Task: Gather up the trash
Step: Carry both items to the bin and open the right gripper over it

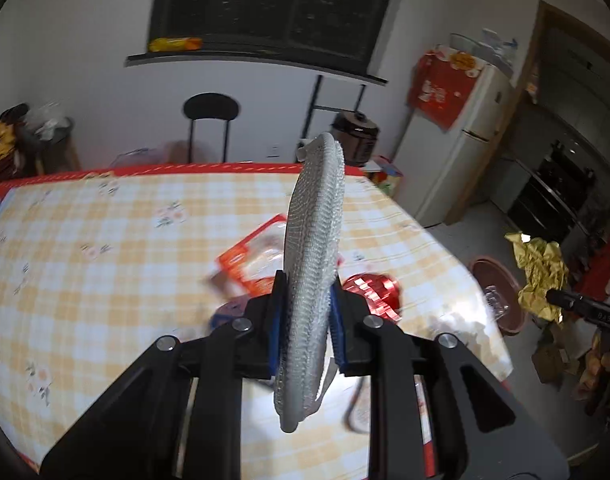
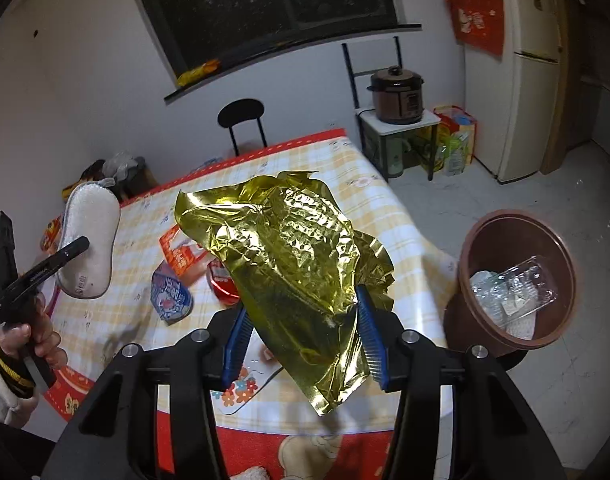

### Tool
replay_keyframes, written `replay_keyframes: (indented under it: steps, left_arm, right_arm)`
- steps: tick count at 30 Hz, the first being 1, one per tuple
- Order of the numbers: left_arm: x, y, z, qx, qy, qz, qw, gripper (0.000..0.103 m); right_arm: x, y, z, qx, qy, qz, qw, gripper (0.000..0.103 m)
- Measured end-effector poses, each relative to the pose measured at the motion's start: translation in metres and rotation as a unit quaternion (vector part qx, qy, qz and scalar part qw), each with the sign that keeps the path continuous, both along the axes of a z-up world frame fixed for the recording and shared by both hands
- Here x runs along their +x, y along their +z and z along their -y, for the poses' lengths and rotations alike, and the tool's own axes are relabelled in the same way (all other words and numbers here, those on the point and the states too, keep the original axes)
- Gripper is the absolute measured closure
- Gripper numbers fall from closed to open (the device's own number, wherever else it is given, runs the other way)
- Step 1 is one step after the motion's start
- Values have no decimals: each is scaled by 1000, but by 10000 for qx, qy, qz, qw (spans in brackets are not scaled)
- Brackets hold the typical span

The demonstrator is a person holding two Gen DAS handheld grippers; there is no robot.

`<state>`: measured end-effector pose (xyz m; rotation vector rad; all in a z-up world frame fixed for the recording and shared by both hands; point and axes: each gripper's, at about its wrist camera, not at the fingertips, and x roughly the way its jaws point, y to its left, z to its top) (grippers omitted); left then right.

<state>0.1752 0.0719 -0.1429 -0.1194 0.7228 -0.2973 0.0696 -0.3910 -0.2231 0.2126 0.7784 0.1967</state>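
Gold foil wrapper (image 2: 301,256) clamped in my right gripper (image 2: 305,344) near the bin (image 2: 517,280); left gripper (image 1: 305,320) grips the insole (image 1: 313,248) above the table (image 1: 105,240)

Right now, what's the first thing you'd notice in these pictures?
The big shiny gold wrapper, crumpled and clamped in the right gripper above the checked table. Next, the grey insole gripped edge-on by the left gripper. Then the brown bin on the floor beside the table, with clear plastic already inside.
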Motion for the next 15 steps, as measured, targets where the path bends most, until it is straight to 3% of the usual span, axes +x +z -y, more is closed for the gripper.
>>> replay_keyframes:
  steps: [15]
  left_arm:
    - [20, 17, 105, -98, -558, 64, 9984, 80]
  right_arm:
    - [-7, -10, 106, 180, -689, -42, 9974, 54]
